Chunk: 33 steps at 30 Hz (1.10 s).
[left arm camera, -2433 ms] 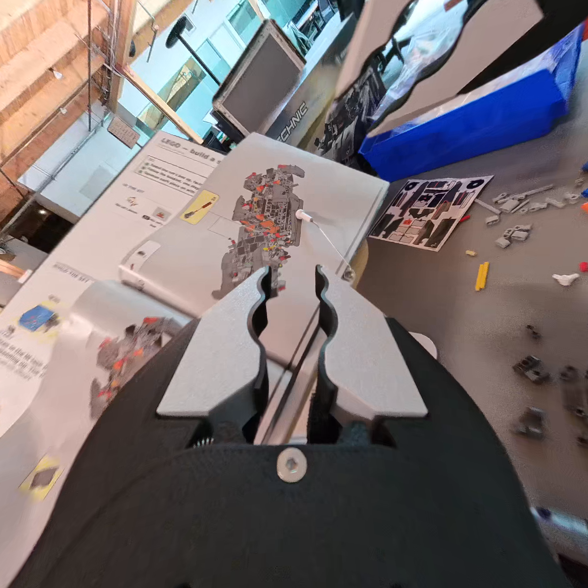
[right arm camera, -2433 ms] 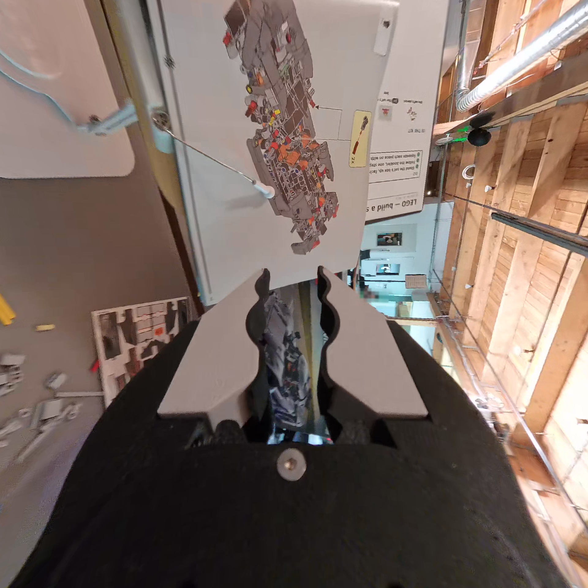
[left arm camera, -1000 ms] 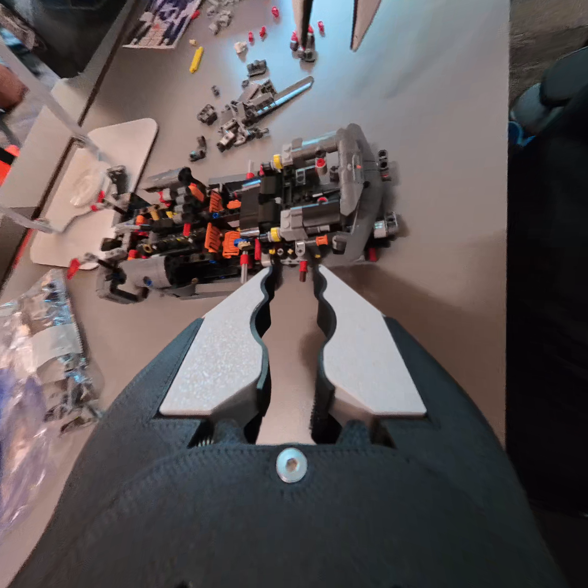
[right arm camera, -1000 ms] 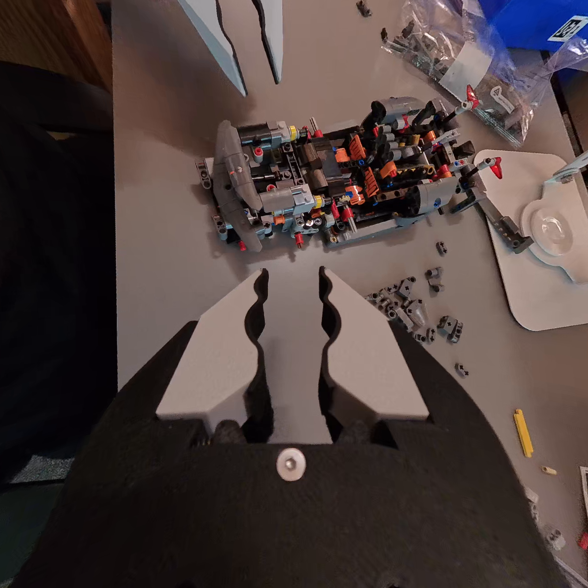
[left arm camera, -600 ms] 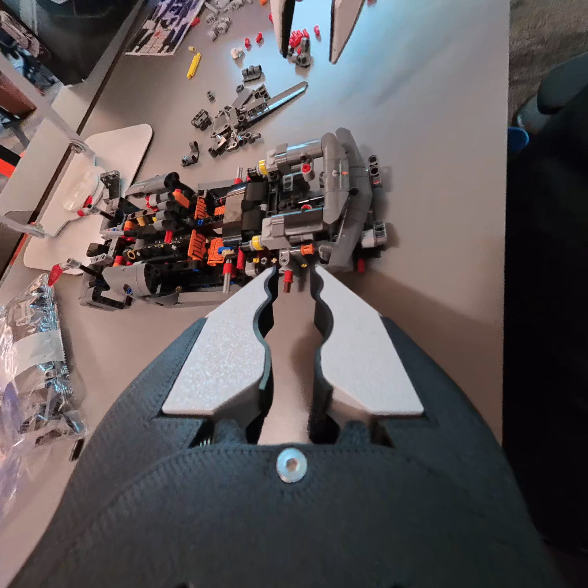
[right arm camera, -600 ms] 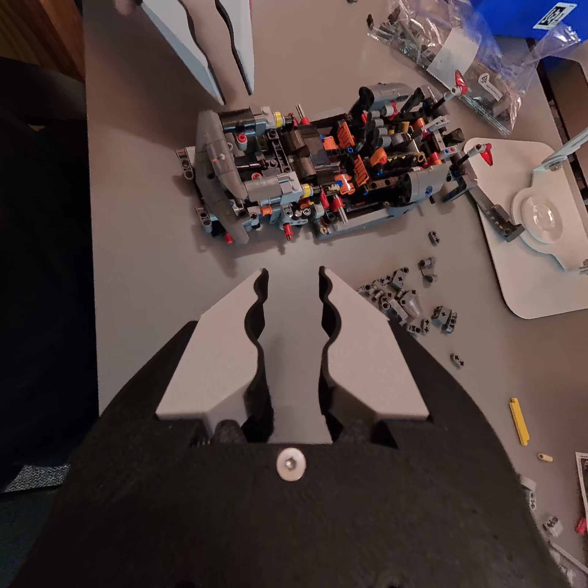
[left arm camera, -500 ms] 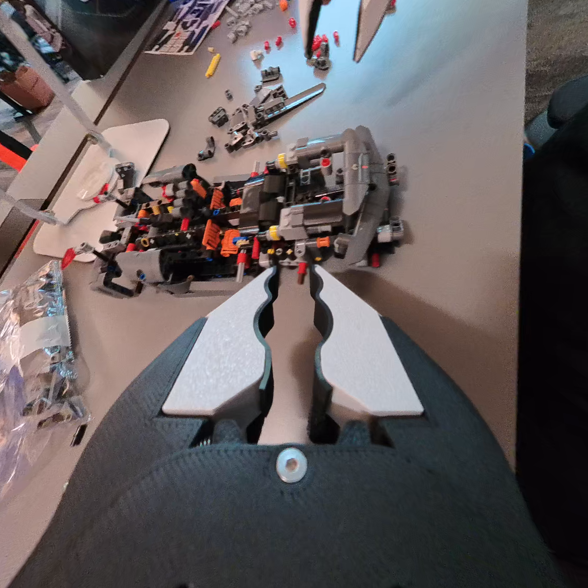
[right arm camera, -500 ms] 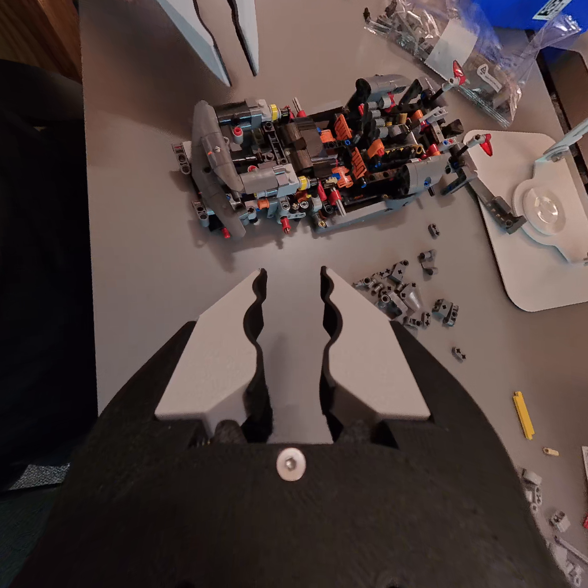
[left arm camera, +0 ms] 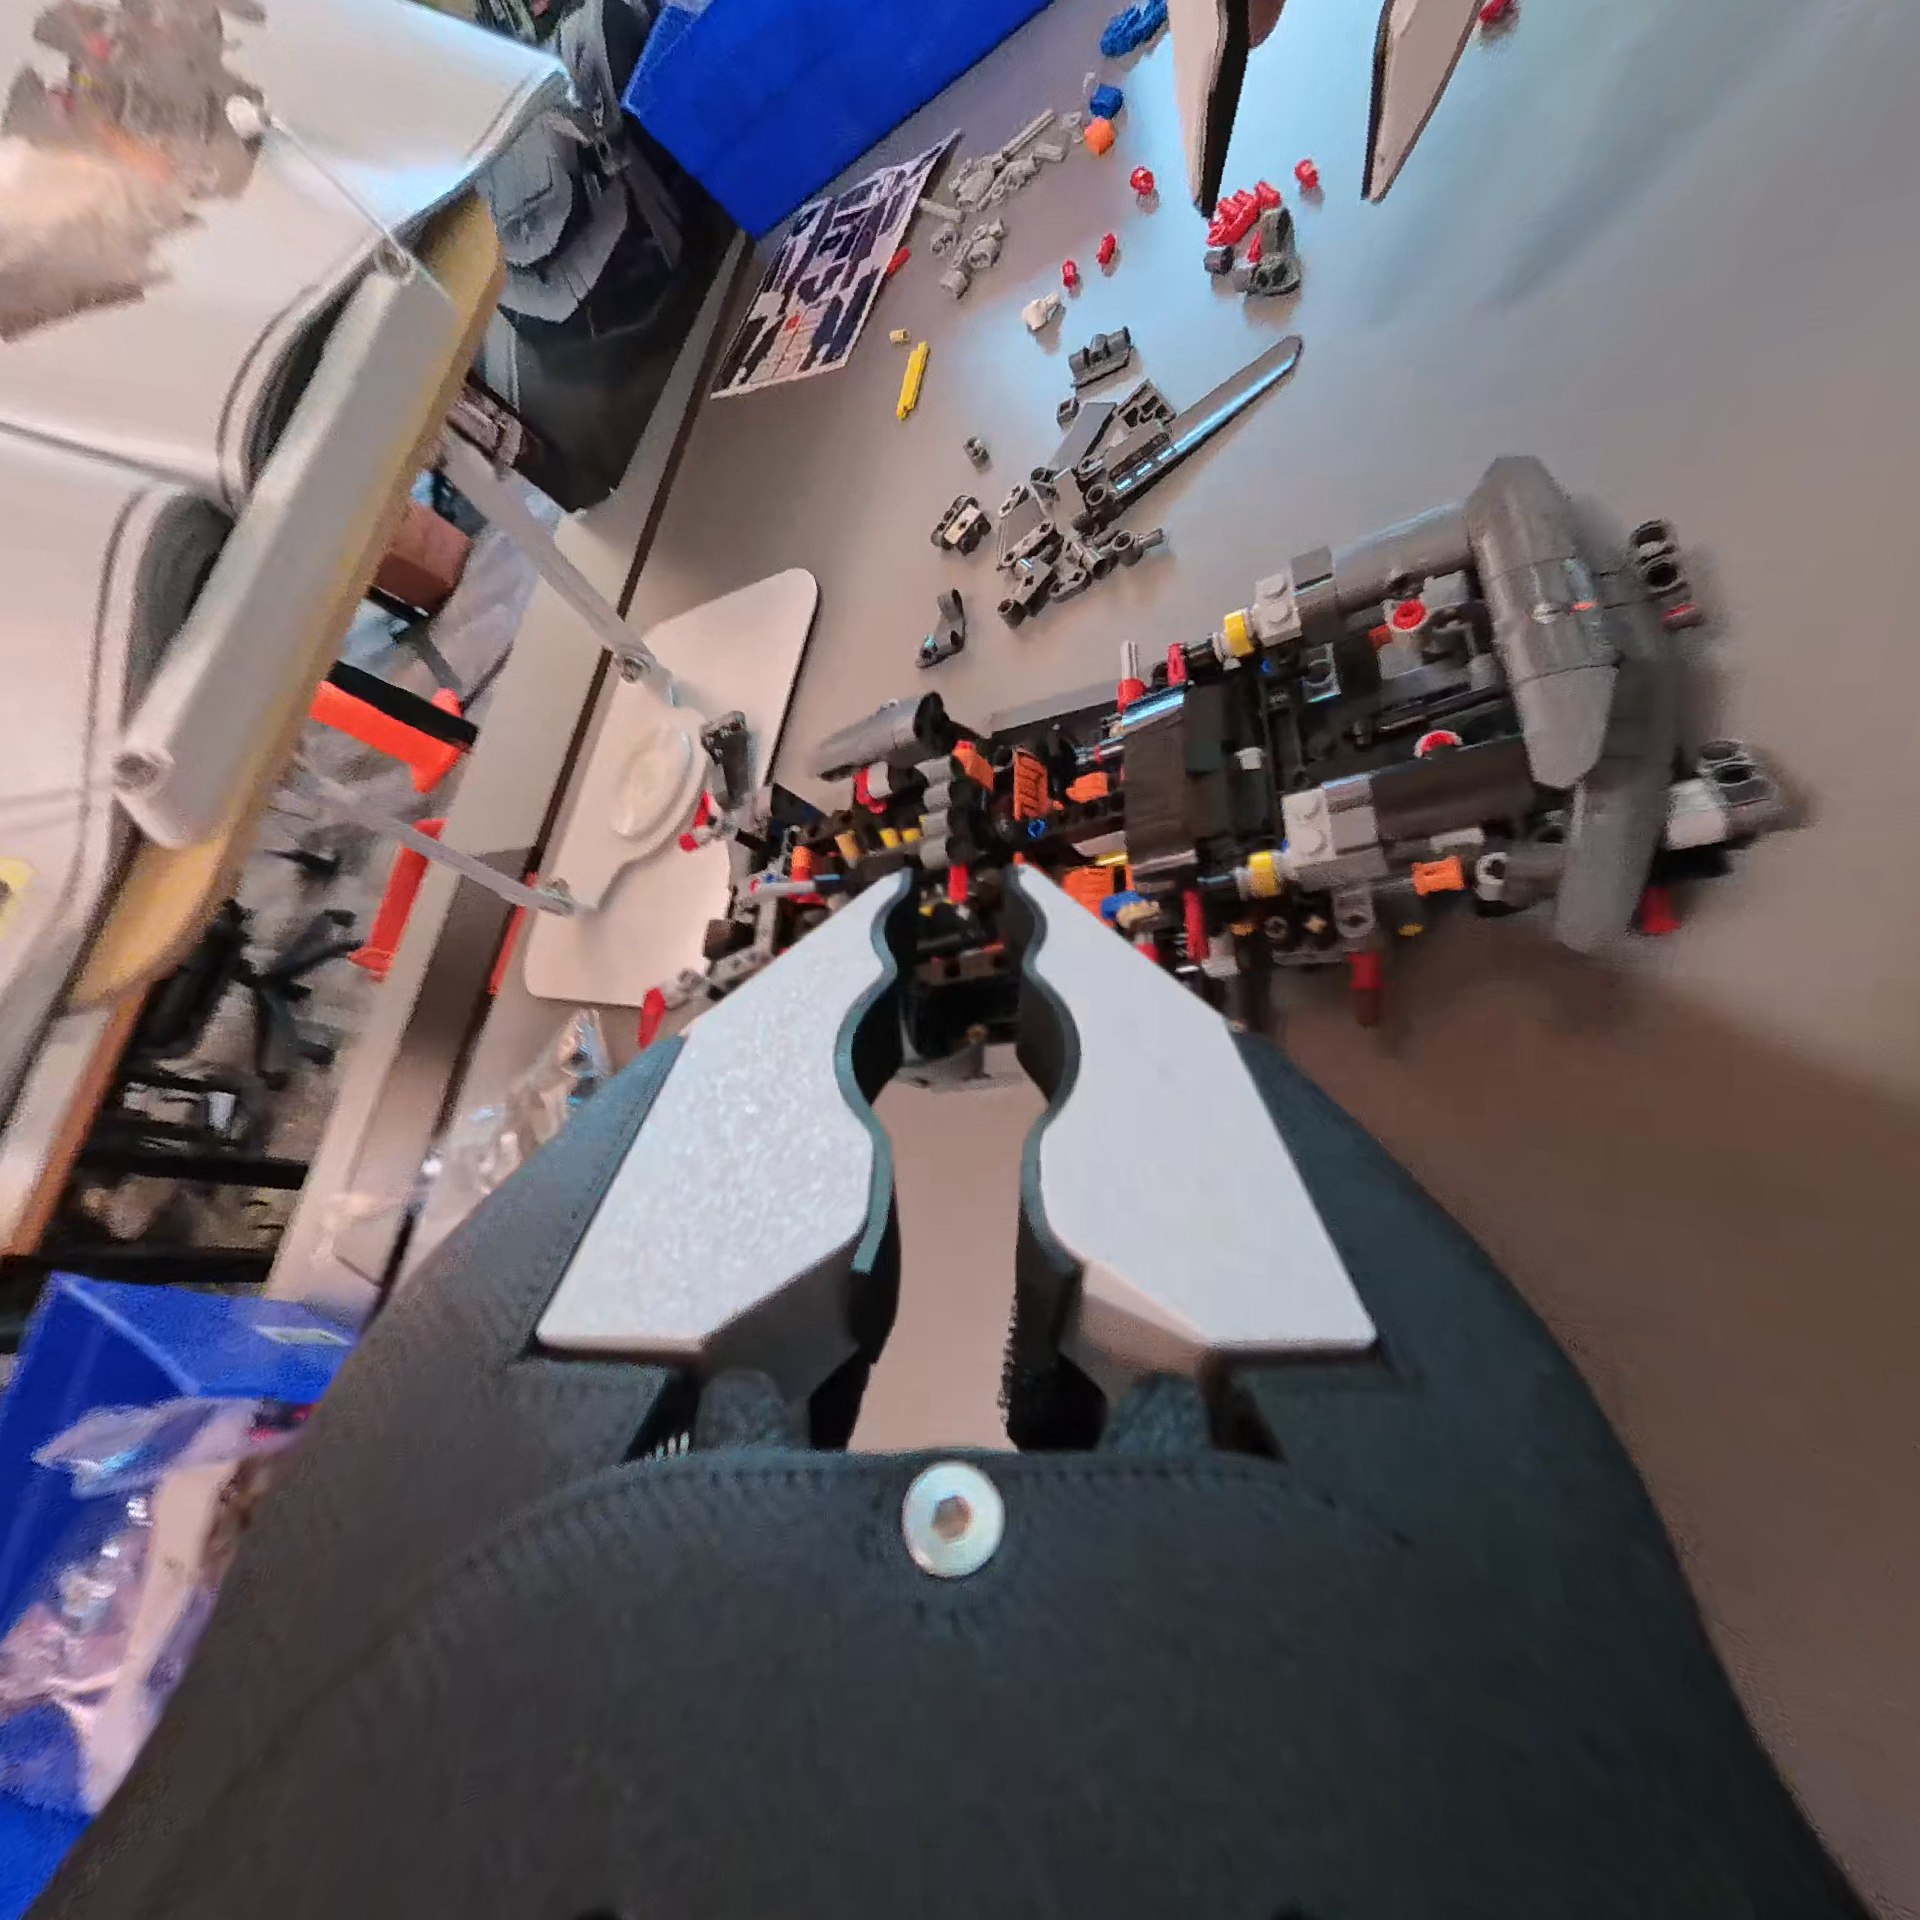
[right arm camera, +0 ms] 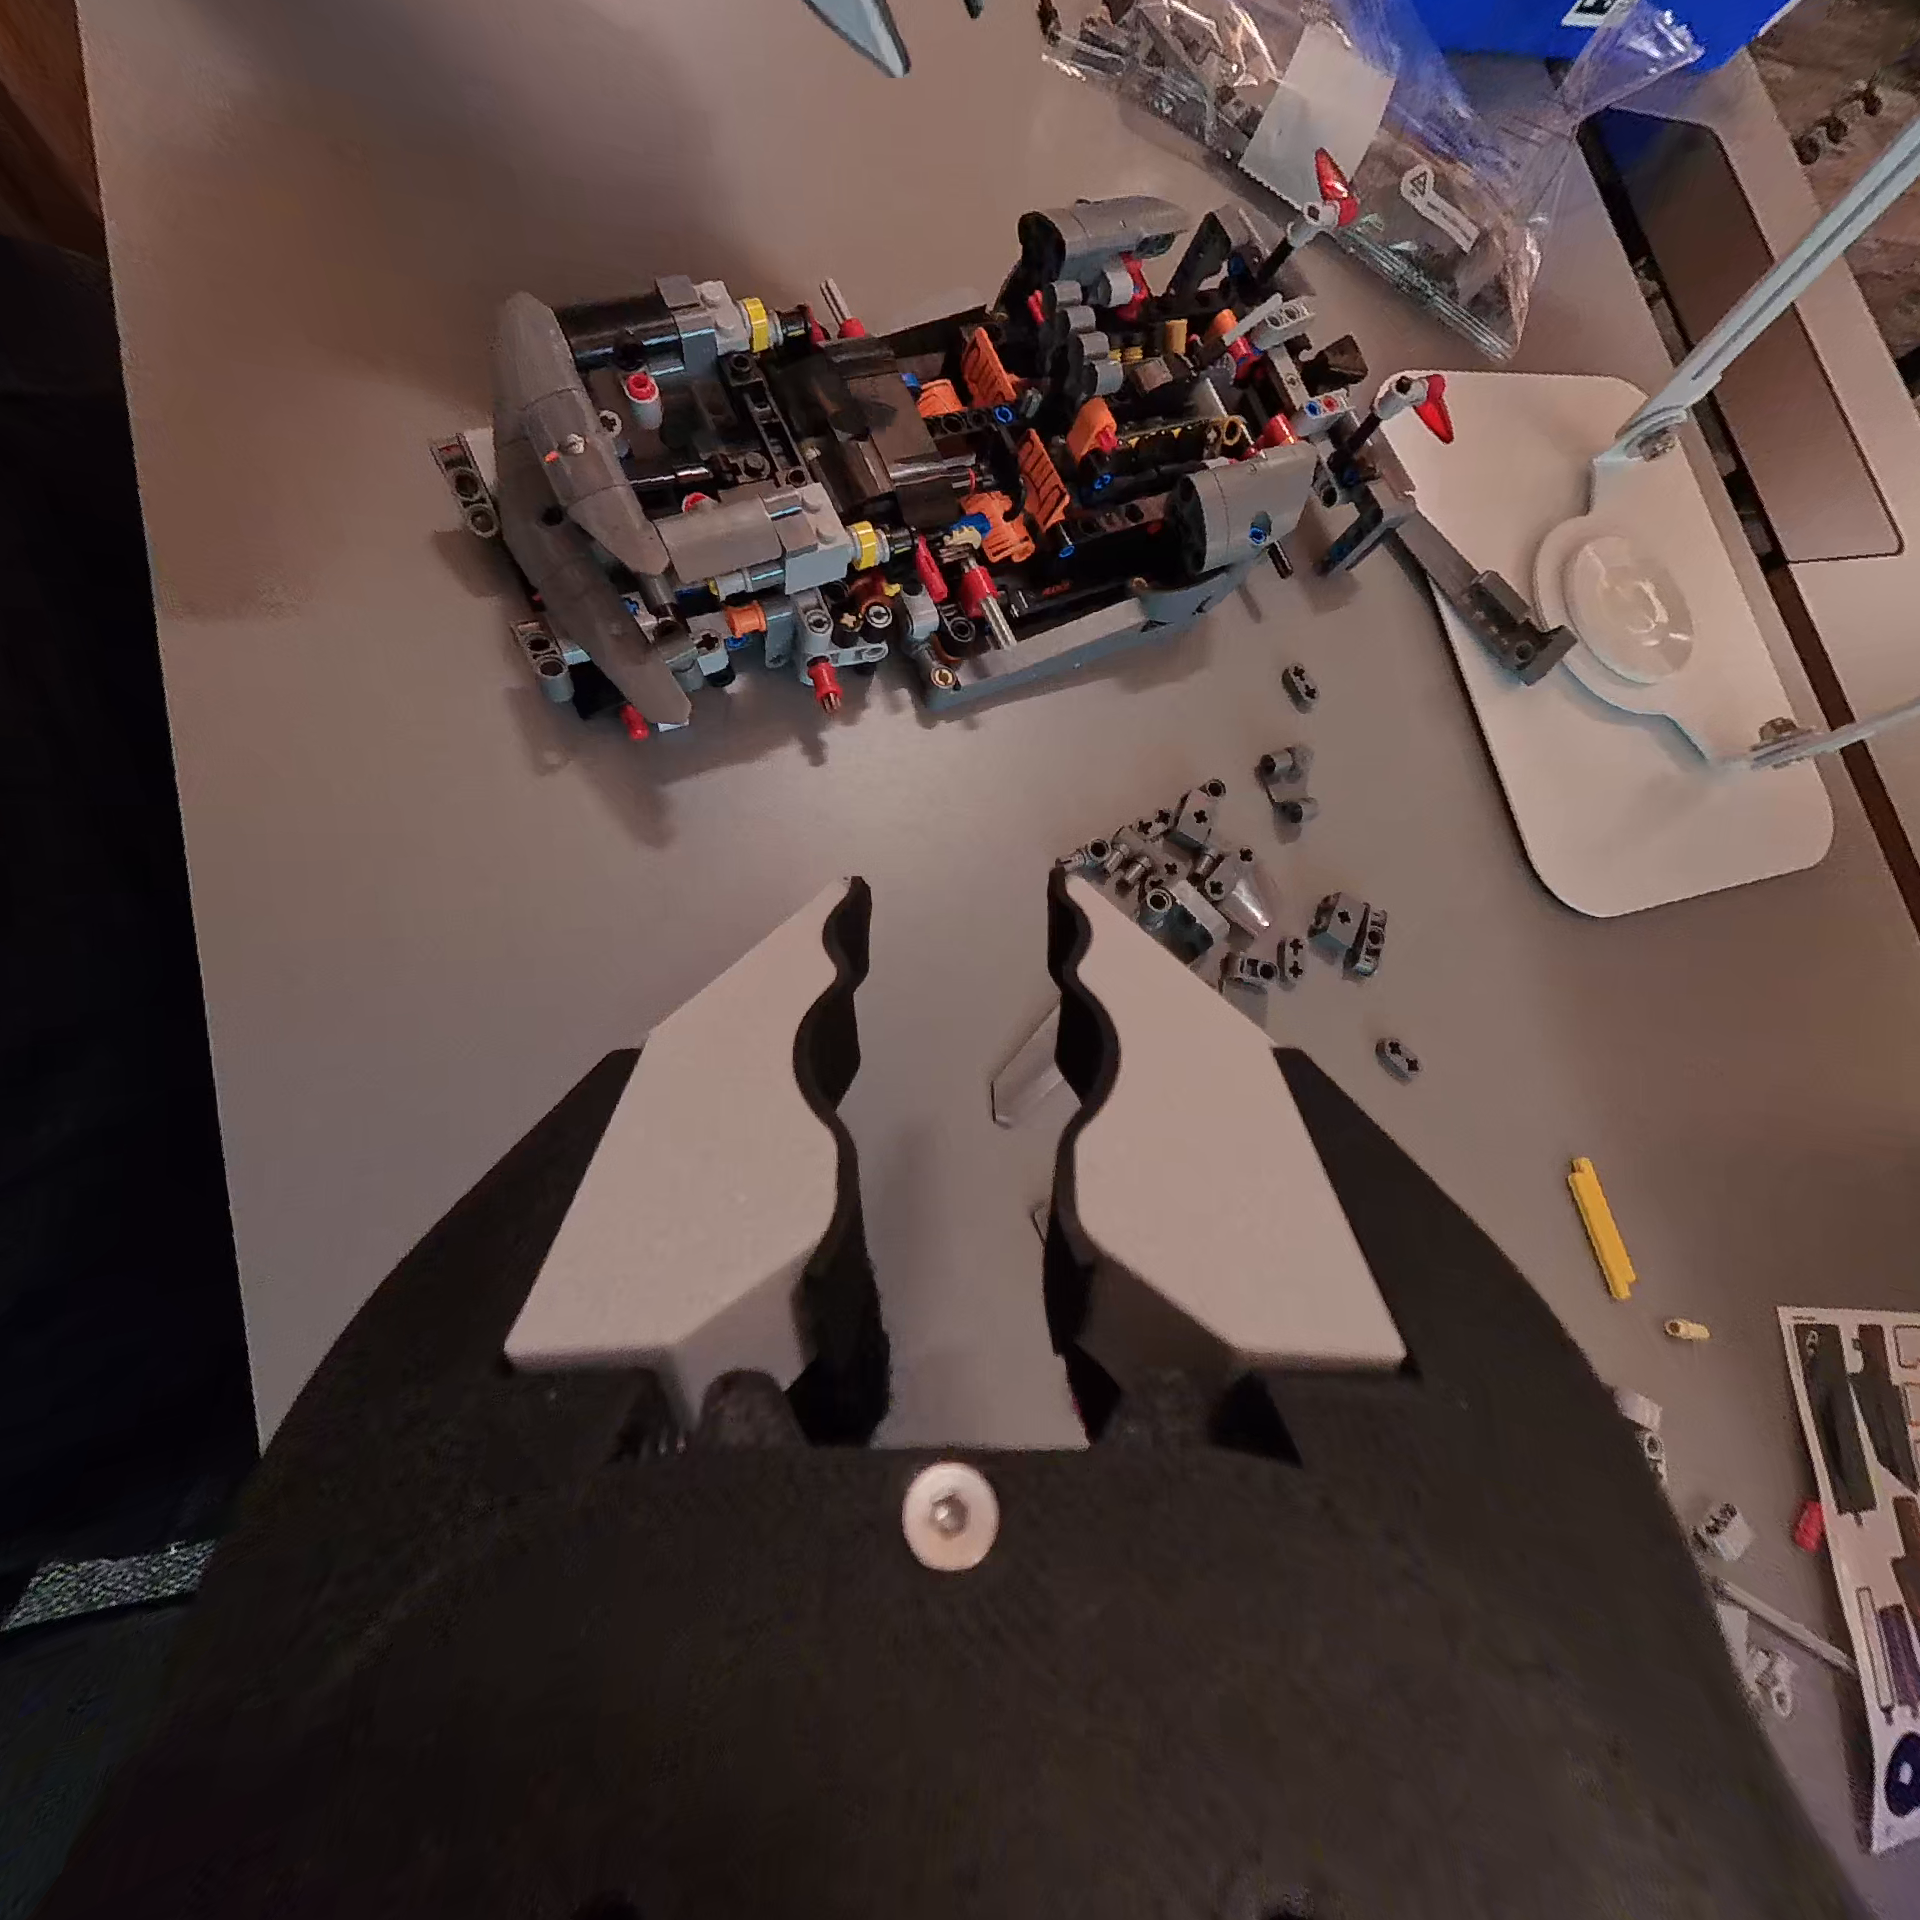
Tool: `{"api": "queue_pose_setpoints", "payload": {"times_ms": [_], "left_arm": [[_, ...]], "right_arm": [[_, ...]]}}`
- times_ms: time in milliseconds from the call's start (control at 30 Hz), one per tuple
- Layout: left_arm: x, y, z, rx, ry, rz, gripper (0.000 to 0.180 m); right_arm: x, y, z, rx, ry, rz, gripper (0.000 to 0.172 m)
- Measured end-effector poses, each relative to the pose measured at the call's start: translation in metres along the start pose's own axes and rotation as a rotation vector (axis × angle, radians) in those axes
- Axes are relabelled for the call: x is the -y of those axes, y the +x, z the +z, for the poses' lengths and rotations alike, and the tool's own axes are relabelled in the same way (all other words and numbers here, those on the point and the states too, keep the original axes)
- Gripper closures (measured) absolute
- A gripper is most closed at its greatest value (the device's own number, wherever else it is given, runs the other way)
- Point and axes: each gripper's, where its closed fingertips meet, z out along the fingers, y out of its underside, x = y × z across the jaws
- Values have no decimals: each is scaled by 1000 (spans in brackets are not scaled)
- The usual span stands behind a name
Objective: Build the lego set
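**Both claws poised beside the half-built brick model**

A long, partly assembled toy-brick vehicle [right arm camera: 831,499] in dark grey and black, with orange, red and yellow pins, is seen lying on its flat side near the middle of the grey table [right arm camera: 468,935].

The left gripper [left arm camera: 961,878] is held with its jaws narrow. In its own view the black and orange middle of the model is framed in the gap. From the right wrist view, though, only the tips of that gripper are seen at the top edge, apart from the model. Nothing is gripped by it, and no contact with the model can be made out.

The right gripper [right arm camera: 956,894] is held wide and bare over the table, on the near side of the model and apart from it. Its right fingertip lies just beside a loose heap of small grey connector pieces [right arm camera: 1205,883], and a pale grey flat strip [right arm camera: 1023,1081] is partly covered by that finger.

Farther off, a white flat stand base [right arm camera: 1662,810], a clear plastic bag of parts [right arm camera: 1351,125], a yellow bar [right arm camera: 1600,1226] and a sticker sheet [right arm camera: 1860,1558] are seen.
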Motion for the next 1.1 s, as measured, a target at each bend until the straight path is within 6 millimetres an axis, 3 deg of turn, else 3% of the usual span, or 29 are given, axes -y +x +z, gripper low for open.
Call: {"api": "queue_pose_setpoints", "payload": {"times_ms": [200,433,533,833,967,1100], "left_arm": [[-7,-15,20,124,-24,158,173],[-25,-24,22,171,-44,35,175],[-24,-22,25,128,-14,-41,175],[-22,-34,21,193,-2,-76,177],[-29,-35,25,203,-23,-82,177],[-36,-35,28,206,-42,-84,177]], "right_arm": [[-3,11,-1,-35,7,19,141],[-2,30,6,-61,14,20,143],[-6,40,7,-91,-14,5,146],[-26,62,-12,-169,-75,7,147],[-31,72,-22,-205,-66,55,140],[-37,71,-25,-187,-73,72,135]]}}
